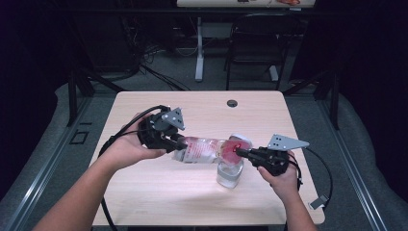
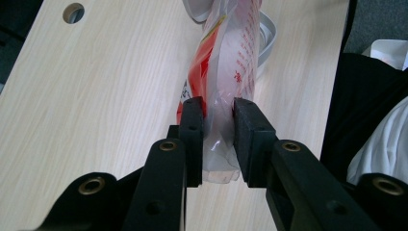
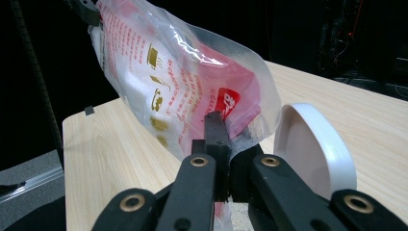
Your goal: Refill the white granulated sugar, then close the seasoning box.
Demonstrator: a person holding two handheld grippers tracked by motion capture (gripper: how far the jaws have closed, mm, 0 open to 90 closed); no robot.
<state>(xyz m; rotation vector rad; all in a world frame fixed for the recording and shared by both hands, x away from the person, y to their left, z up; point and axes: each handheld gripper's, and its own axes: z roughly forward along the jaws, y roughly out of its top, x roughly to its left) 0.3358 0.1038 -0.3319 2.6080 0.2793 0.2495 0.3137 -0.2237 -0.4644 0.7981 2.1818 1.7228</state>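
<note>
A clear plastic bag (image 1: 204, 149) with red print and white contents hangs lengthwise above the table between both grippers. My left gripper (image 1: 179, 143) is shut on the bag's left end; in the left gripper view the black pads (image 2: 192, 126) squeeze the crumpled plastic of the bag (image 2: 226, 62). My right gripper (image 1: 239, 152) is shut on the bag's right, red end, with the jaws pressed together on a thin fold of the bag (image 3: 192, 91). Under that end stands a clear glass jar (image 1: 230, 172). Its white lid (image 3: 312, 144) lies beside it on the table.
The light wooden table (image 1: 144, 192) has a round cable hole (image 1: 232, 103) near its far edge. Black cables trail from both grippers. Beyond the table stand a dark chair (image 1: 255, 43) and a white desk leg (image 1: 199, 48).
</note>
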